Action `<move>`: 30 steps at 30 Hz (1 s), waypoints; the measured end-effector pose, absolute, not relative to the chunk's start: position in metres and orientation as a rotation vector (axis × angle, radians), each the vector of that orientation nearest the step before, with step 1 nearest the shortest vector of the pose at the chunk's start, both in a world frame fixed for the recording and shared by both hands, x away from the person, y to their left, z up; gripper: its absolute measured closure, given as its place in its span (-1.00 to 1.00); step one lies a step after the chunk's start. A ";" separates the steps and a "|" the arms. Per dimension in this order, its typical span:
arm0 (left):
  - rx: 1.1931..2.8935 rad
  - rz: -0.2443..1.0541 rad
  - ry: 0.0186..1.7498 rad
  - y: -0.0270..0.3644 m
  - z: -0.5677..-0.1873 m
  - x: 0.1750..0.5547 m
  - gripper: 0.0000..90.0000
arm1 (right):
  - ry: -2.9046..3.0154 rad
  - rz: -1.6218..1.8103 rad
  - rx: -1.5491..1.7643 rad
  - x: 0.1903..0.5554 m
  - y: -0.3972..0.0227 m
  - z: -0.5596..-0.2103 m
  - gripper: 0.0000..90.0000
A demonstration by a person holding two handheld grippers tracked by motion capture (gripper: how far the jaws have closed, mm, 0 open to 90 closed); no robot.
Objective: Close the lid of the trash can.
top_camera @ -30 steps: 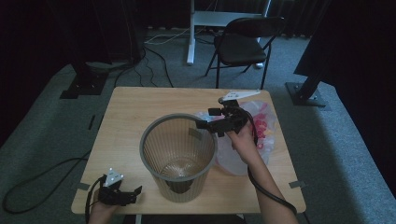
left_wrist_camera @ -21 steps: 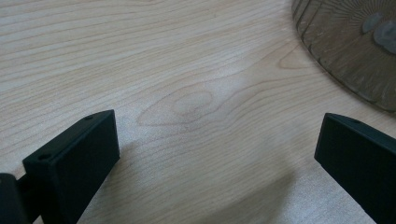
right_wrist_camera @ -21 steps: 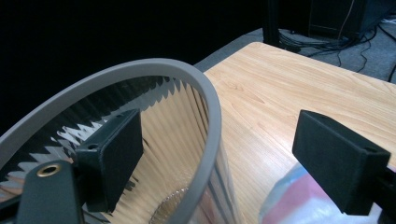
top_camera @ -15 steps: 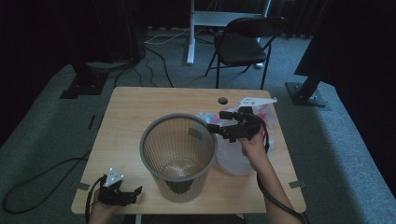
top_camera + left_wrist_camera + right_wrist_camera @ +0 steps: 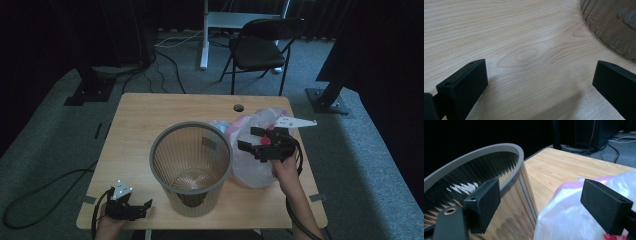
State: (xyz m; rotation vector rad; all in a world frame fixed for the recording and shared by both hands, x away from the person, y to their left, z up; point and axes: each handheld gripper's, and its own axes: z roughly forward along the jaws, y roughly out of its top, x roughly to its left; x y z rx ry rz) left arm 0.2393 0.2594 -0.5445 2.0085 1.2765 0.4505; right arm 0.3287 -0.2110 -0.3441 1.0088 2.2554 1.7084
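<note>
Bag (image 5: pixel 252 160) is lying beside the bin (image 5: pixel 190 167); you're hovering the right tool (image 5: pixel 253 140), jaws apart, over it, needing descent and a pinch

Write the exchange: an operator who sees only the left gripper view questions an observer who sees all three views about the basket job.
Operator: I see open jaws over bare wood and a ribbed base. Where is the other gripper?
Observer: The right gripper is over the plastic bag, just right of the basket, jaws open.
Operator: Is that bag inside the basket?
Observer: No. It lies on the table beside the basket, not in it.
Operator: And where am I?
Observer: The left gripper sits at the table's near-left corner, short of the basket.
</note>
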 end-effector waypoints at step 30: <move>2.011 0.448 1.277 0.259 -0.545 0.239 -1.00 | 2.169 1.679 1.133 0.288 -0.265 -0.406 -0.66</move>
